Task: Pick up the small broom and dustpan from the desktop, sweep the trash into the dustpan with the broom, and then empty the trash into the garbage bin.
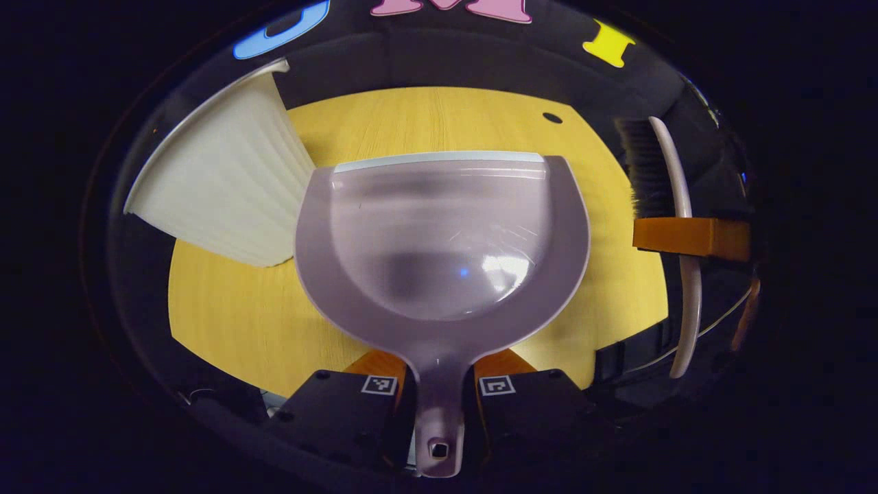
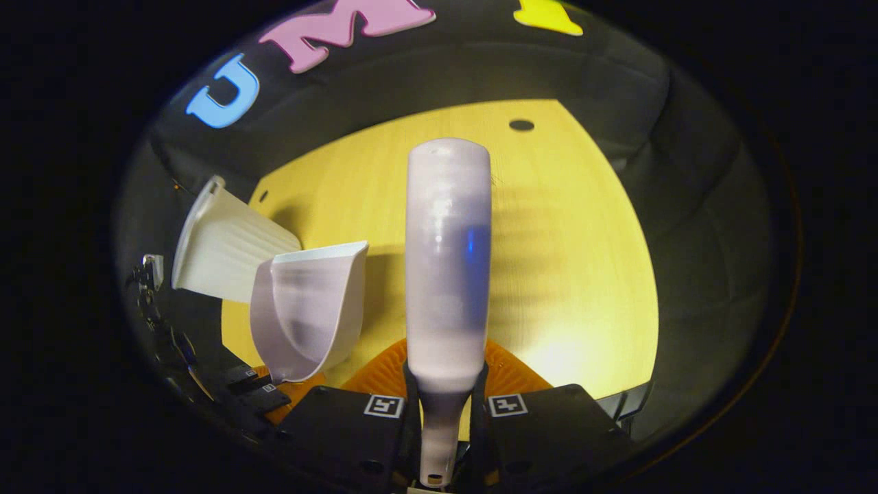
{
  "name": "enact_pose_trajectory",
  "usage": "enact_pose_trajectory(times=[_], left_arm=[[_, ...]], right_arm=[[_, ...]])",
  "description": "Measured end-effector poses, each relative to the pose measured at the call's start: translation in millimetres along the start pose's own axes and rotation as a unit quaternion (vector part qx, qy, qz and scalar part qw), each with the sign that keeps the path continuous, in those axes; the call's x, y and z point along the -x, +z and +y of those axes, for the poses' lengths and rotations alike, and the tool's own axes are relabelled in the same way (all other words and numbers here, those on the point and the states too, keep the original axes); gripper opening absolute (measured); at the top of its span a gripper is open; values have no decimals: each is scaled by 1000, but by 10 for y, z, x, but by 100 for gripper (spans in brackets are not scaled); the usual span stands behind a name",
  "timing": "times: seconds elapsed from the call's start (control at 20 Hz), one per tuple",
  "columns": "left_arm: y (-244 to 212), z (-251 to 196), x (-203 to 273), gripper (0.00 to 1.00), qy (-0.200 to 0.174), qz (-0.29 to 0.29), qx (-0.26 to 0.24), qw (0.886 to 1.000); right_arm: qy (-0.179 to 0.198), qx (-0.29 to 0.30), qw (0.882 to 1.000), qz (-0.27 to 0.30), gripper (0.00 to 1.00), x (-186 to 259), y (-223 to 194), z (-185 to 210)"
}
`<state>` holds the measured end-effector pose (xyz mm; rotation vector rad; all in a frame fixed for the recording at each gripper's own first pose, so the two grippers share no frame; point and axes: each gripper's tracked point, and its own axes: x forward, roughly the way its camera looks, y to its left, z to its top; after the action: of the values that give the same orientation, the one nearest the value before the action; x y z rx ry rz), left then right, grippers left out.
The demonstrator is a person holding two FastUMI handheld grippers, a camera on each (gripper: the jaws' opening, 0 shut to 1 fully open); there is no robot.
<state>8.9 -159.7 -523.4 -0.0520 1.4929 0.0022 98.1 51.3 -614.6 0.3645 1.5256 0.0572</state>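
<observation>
My left gripper (image 1: pixel 439 394) is shut on the handle of a pale lilac dustpan (image 1: pixel 439 240), held above the yellow wooden table (image 1: pixel 439 123); the pan looks empty. My right gripper (image 2: pixel 446 412) is shut on the handle of the small broom (image 2: pixel 447 274), whose lilac back faces the camera. In the left gripper view the broom (image 1: pixel 675 206) stands upright at the right with its dark bristles (image 1: pixel 641 168) pointing left, held by the right gripper. In the right gripper view the dustpan (image 2: pixel 309 315) hangs at the lower left. I see no trash on the table.
A white ribbed garbage bin (image 1: pixel 226 185) stands at the table's left edge, just beside the dustpan; it also appears as the bin (image 2: pixel 219 257) in the right gripper view. A small dark hole (image 1: pixel 552 118) marks the table's far side. Black cloth walls surround the table.
</observation>
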Motion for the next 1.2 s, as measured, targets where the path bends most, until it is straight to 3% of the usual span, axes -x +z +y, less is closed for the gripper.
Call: enact_pose_trajectory(times=[0.35,0.7,1.2], left_arm=[[599,-133,822,27,2,55,18,998],[845,-251,811,28,33,85,-16,996],[747,-207,817,29,25,142,-33,989]], right_arm=[[-54,39,991,117,31,-520,-275,-29],[-87,27,984,153,31,-805,-258,-47],[-99,16,973,209,33,-759,-331,-10]])
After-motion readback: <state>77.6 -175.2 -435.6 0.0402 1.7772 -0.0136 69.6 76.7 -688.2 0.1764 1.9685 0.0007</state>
